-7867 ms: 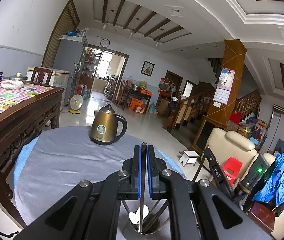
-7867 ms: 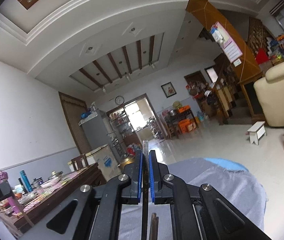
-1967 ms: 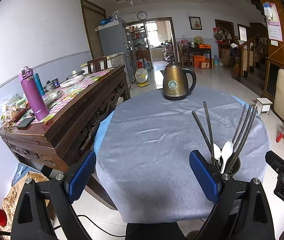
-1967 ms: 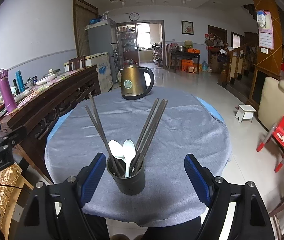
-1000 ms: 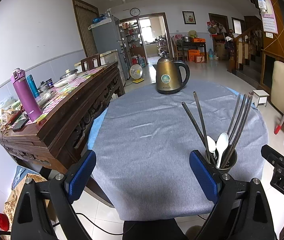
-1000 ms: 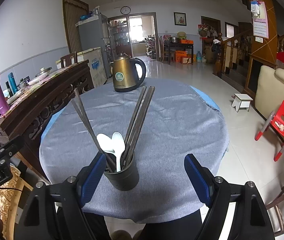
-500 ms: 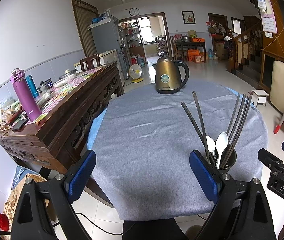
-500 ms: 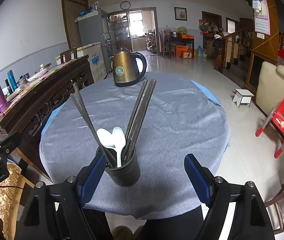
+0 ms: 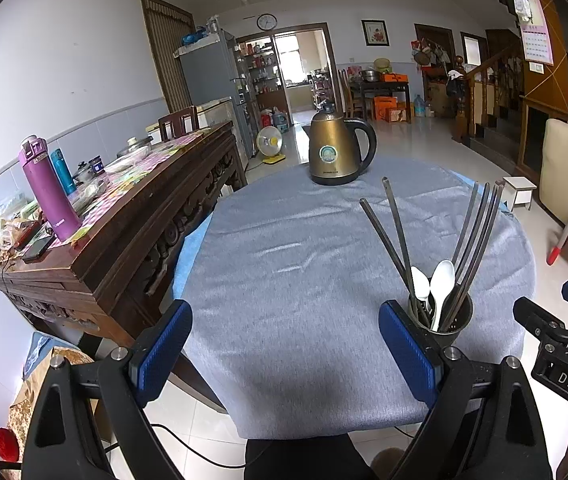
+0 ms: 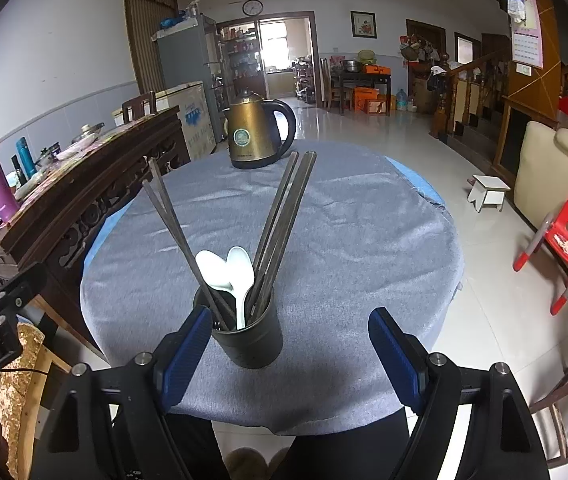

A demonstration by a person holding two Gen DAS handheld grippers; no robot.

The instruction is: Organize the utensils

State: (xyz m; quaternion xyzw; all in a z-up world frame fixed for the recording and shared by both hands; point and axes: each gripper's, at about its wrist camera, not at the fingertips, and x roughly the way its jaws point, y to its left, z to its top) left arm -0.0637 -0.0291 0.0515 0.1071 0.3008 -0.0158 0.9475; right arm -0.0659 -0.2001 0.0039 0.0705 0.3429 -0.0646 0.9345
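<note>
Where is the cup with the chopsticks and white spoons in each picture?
Left wrist view: the cup sits lower right, just behind the left gripper's right finger.
Right wrist view: the cup sits low in the middle, between the right gripper's open fingers.
Shared landmark: the gold kettle at the table's far edge.

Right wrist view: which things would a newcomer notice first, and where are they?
The dark round metal cup near the front edge of the grey cloth-covered round table, with long dark chopsticks and two white spoons standing in it. Behind it, at the far edge, stands a bronze electric kettle.
</note>
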